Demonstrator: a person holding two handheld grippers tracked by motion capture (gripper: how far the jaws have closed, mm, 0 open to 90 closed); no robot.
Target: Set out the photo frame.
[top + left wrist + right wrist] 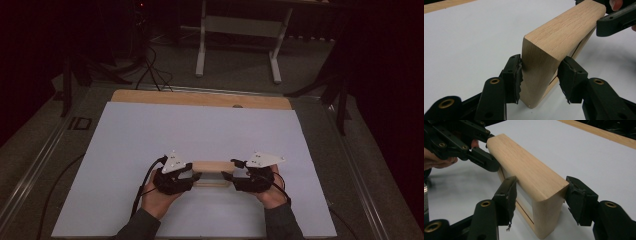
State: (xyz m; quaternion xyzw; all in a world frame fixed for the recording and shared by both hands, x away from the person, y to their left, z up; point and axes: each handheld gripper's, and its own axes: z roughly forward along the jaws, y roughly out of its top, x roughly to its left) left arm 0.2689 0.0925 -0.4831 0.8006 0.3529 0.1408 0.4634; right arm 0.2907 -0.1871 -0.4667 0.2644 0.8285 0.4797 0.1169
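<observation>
A wooden frame (pixel 212 169) stands on edge on the white sheet (pixel 150 135) near the person's side of the table, between the two grippers; its long axis runs left to right across the high view, its broad rounded top face up, and a narrow opening shows under the top rail in the right gripper view (pixel 524 200); the left gripper (pixel 192 176) comes in level from the left end, its jaws straddling that end of the frame (pixel 541 62), the pad on the left of its own view touching the wood and the other standing just beside the wood, so whether it truly clamps I cannot tell; the right gripper (pixel 227 176) comes in level from the right end, its jaws spread to either side of the frame's corner, the pad on the right of its own view close against the wood, the other a little apart; both hands (pixel 155 197) sit low behind the grippers, forearms entering from the bottom edge and angling slightly inward, grey plates uppermost.
</observation>
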